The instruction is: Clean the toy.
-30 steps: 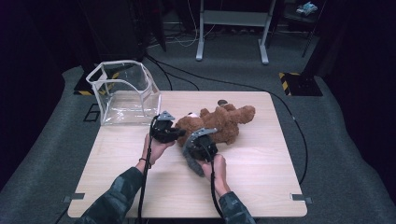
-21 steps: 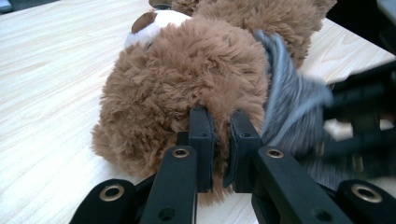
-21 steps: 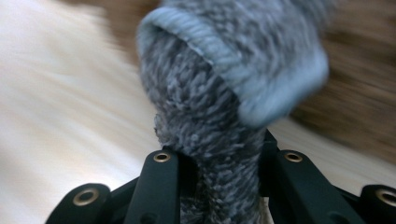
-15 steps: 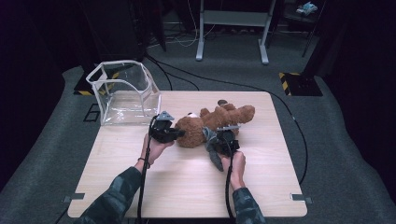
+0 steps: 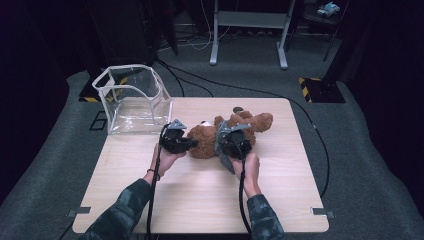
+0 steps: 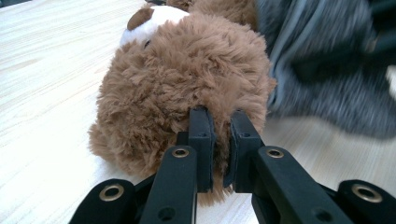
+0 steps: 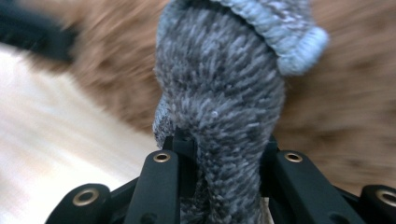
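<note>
Dressing the bear: both grippers clamped, garment being worked along the body.

High view: the bear [image 5: 210, 140] lies on its side near the middle of the table [image 5: 150, 200], toward the far edge, with a clear box [image 5: 132, 102] at the far left corner; the left gripper [image 5: 192, 144] is at its head end and the right gripper [image 5: 234, 150] at its body. Left gripper view: the jaws are pinched tight on the bear's [image 6: 187, 84] fur, pinning it. Right gripper view: the jaws are closed on a grey knit garment [image 7: 224, 112] against the fur. I judge the garment is mid-pull; next calls for a steady anchor while the right draws the knit further.
</note>
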Demonstrator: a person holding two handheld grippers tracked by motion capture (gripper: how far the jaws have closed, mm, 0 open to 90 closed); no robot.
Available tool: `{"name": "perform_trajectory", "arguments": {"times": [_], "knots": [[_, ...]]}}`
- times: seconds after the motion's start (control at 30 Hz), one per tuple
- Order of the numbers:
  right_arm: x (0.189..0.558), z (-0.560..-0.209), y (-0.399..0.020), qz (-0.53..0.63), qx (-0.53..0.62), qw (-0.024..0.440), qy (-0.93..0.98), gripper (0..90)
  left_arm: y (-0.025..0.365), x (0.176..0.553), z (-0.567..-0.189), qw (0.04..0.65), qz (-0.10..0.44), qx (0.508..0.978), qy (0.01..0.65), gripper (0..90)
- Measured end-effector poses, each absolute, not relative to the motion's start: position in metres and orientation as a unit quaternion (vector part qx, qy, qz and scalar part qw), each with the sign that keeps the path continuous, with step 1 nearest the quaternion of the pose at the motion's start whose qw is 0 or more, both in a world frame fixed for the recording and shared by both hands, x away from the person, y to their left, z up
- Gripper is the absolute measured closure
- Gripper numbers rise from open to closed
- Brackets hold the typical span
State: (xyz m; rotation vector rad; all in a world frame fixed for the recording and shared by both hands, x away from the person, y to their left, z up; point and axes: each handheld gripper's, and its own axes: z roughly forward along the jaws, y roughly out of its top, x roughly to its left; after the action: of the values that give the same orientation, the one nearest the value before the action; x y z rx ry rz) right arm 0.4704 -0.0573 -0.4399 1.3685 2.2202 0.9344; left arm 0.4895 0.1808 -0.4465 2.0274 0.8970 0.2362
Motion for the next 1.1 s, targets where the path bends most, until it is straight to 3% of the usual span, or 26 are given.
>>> {"name": "perform_trajectory", "arguments": {"times": [0.37,0.6,0.83,1.1], "knots": [[0.479,-0.426,-0.108,0.328,0.536,0.215,0.748,71.1,0.179,0.489,-0.448,0.441,0.094,0.820,0.354,82.1],[0.454,-0.415,-0.161,0.320,0.559,0.221,0.733,70.0,0.182,0.489,-0.448,0.435,0.096,0.823,0.352,81.9],[0.438,-0.431,-0.215,0.286,0.602,0.207,0.716,68.3,0.184,0.490,-0.448,0.435,0.094,0.824,0.351,81.8],[0.436,-0.455,-0.238,0.241,0.634,0.191,0.710,62.9,0.186,0.488,-0.449,0.432,0.094,0.828,0.344,81.8]]}}
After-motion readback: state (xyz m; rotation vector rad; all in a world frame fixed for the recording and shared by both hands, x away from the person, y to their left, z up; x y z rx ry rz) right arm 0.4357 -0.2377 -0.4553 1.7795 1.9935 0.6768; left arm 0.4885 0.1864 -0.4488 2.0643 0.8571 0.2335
